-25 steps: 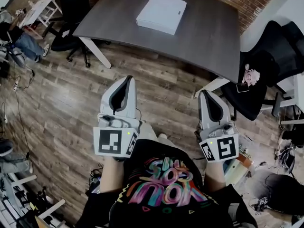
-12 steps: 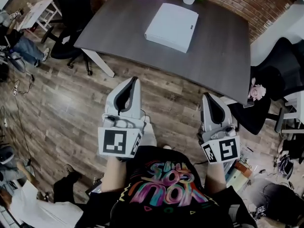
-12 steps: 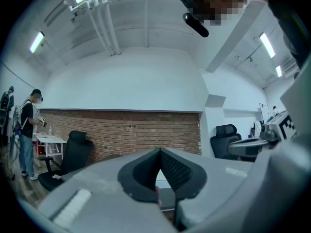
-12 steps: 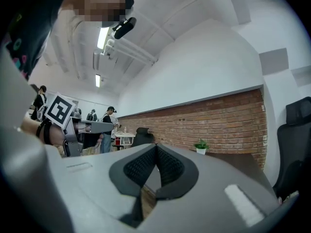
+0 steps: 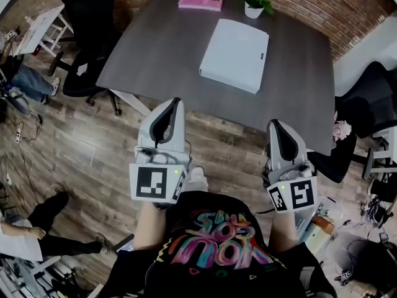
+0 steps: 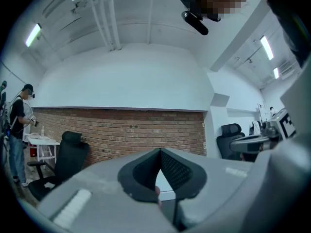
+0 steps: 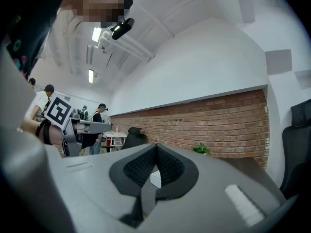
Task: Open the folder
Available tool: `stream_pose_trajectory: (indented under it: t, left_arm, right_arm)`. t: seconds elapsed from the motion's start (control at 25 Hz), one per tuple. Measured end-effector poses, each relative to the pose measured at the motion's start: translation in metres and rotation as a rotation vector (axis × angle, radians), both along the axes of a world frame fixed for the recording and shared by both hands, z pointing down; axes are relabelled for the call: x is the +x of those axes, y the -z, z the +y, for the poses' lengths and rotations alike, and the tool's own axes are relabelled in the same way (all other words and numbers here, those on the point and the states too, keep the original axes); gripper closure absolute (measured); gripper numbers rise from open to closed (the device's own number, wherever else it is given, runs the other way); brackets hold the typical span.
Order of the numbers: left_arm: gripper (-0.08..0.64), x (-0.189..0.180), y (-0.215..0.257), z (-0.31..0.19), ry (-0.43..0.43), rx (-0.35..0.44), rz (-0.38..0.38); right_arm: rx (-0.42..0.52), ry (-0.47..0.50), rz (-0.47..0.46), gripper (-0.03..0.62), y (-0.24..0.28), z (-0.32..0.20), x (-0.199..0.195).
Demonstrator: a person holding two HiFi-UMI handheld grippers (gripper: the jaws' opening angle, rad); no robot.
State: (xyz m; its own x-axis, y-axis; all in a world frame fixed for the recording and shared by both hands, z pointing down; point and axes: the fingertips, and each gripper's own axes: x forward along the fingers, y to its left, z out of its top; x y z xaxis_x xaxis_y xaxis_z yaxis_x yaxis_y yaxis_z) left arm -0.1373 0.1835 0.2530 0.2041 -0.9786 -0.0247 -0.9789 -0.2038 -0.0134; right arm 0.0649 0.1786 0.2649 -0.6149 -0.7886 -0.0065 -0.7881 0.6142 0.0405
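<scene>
A closed white folder [image 5: 236, 54] lies flat on the dark grey table [image 5: 155, 48], right of its middle. My left gripper [image 5: 175, 102] is held level over the wooden floor, its tip at the table's near edge, jaws shut and empty. My right gripper [image 5: 273, 123] is at the same height further right, also shut and empty, its tip at the near edge. In the left gripper view the left gripper [image 6: 160, 151] shows its pads pressed together. In the right gripper view the right gripper [image 7: 156, 146] is the same, with a sliver of the folder [image 7: 155, 179] beyond.
A pink book [image 5: 201, 0] and a small potted plant [image 5: 255, 2] sit at the table's far edge by the brick wall. Black office chairs stand at the left [image 5: 93, 23] and right [image 5: 366, 104]. A seated person's legs [image 5: 56, 225] are at lower left.
Both grippers have come forward to the table's near edge, and the table with the folder now sits lower and nearer in the head view. The jaws stayed shut.
</scene>
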Motion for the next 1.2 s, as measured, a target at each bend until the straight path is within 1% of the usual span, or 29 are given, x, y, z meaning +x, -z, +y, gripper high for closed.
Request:
stream_pose_trajectory:
  t: [0.16, 0.32, 0.44, 0.6, 0.72, 0.92, 1.2]
  left_arm:
    - [0.558, -0.013, -0.003, -0.019, -0.034, -0.002, -0.013]
    - [0.558, -0.023, -0.011, -0.031, -0.042, -0.024, 0.011]
    - [0.558, -0.021, -0.024, -0.036, -0.051, -0.052, 0.029]
    - [0.558, -0.014, -0.037, -0.051, -0.058, -0.076, 0.021]
    - [0.558, -0.005, -0.043, -0.070, -0.066, -0.100, 0.007]
    - [0.558, 0.015, -0.042, -0.120, -0.092, -0.090, -0.017]
    - [0.558, 0.048, -0.029, -0.220, -0.128, -0.059, -0.049]
  right_arm:
    - [-0.007, -0.042, 0.003, 0.594, 0.000, -0.014, -0.012]
    - [-0.024, -0.075, 0.014, 0.594, -0.003, -0.021, -0.017]
    - [-0.047, -0.096, 0.022, 0.594, -0.012, -0.024, -0.012]
    - [-0.082, -0.112, 0.029, 0.594, -0.027, -0.039, -0.004]
    - [-0.093, -0.118, 0.022, 0.594, -0.034, -0.060, 0.002]
    - [-0.094, -0.131, 0.011, 0.594, -0.038, -0.110, 0.017]
    - [-0.088, -0.145, 0.002, 0.594, -0.033, -0.201, 0.045]
